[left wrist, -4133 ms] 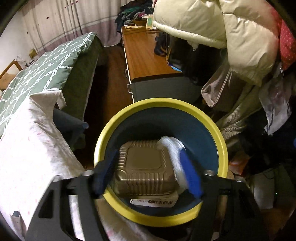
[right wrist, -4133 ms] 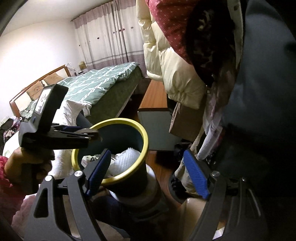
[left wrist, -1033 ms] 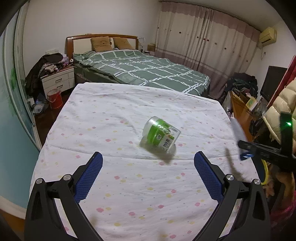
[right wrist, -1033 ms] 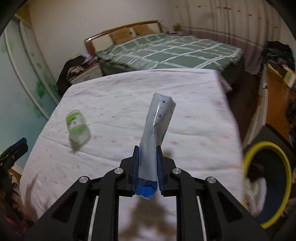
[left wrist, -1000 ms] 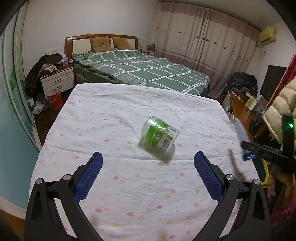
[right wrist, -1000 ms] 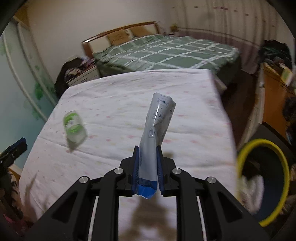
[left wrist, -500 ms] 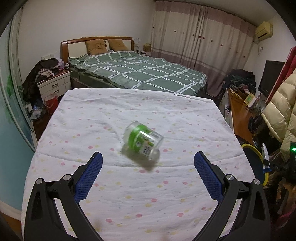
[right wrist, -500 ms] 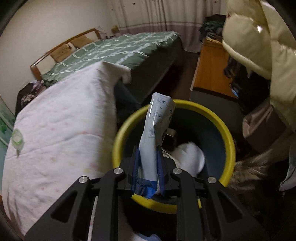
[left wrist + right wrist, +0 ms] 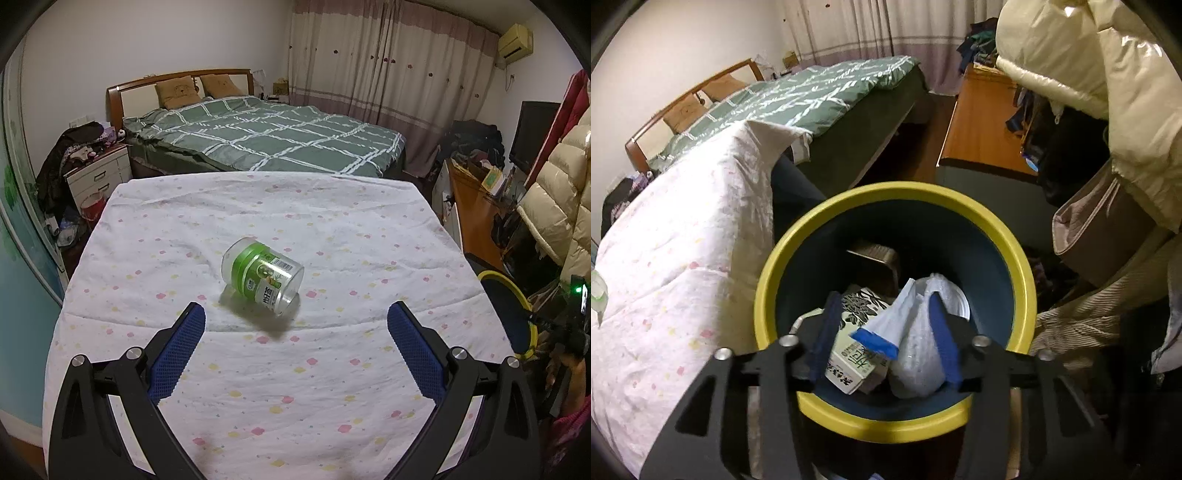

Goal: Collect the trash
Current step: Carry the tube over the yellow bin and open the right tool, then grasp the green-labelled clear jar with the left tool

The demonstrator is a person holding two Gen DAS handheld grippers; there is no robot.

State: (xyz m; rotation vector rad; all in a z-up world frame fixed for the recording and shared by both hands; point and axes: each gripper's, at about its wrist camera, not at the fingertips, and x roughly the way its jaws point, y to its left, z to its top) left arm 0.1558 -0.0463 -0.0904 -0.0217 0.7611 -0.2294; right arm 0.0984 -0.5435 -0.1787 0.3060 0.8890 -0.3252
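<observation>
A clear plastic jar with a green label [image 9: 263,281] lies on its side on the white flowered sheet [image 9: 332,236]. My left gripper [image 9: 295,343] is open and empty, hovering just short of the jar. My right gripper [image 9: 886,343] is open over the yellow-rimmed blue bin [image 9: 768,273]. The white-and-blue wrapper [image 9: 886,328] lies loose between the fingers, inside the bin, on a printed carton [image 9: 853,350] and a white bag [image 9: 923,354]. A tan box [image 9: 875,258] sits deeper in. The bin's rim also shows in the left wrist view [image 9: 513,291].
A bed with a green checked quilt [image 9: 266,136] stands behind the sheeted surface. A wooden desk [image 9: 982,122] and hanging coats [image 9: 1089,66] crowd the bin's right side. A white nightstand [image 9: 99,177] with clothes stands at the far left.
My right gripper has opened and let the wrapper drop into the bin. My left gripper has moved closer to the jar, which now sits more centred between its fingers.
</observation>
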